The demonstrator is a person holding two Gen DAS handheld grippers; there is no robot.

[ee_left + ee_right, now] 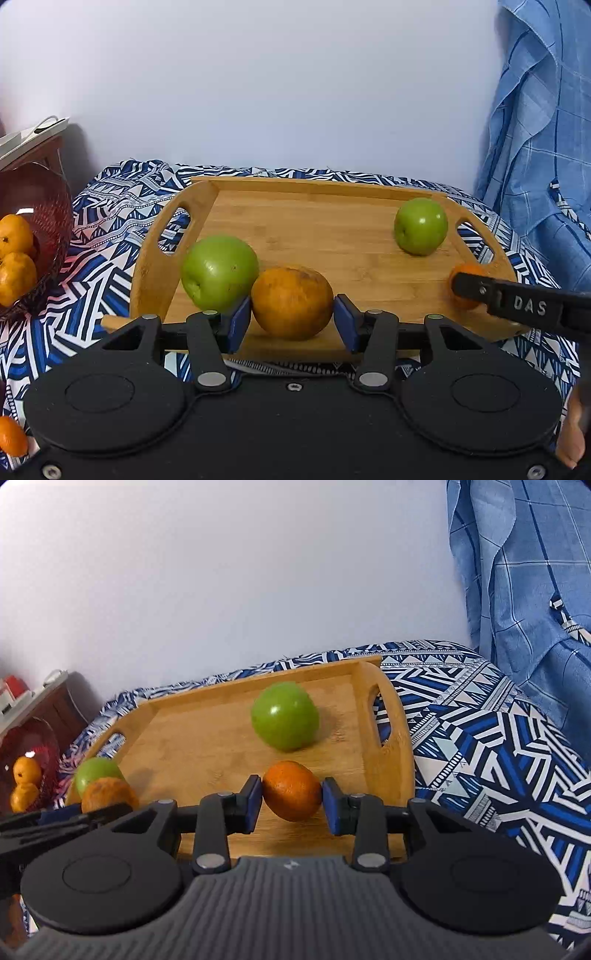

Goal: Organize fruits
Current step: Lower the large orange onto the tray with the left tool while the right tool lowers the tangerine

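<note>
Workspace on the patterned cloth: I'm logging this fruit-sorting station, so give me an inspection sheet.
Surface: blue-white patterned cloth under a wooden tray.
Job's things: two green apples and two oranges on the tray; red mesh bowl holding oranges.
Clutter: a loose orange beside the left gripper.
Grippers: left gripper and right gripper each straddle an orange; contact unclear.
Cables: nothing seen.
Surroundings: white wall, blue checked fabric, wooden furniture.

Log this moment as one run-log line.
left gripper: open around dull orange | right gripper: shut on bright orange | both on tray
</note>
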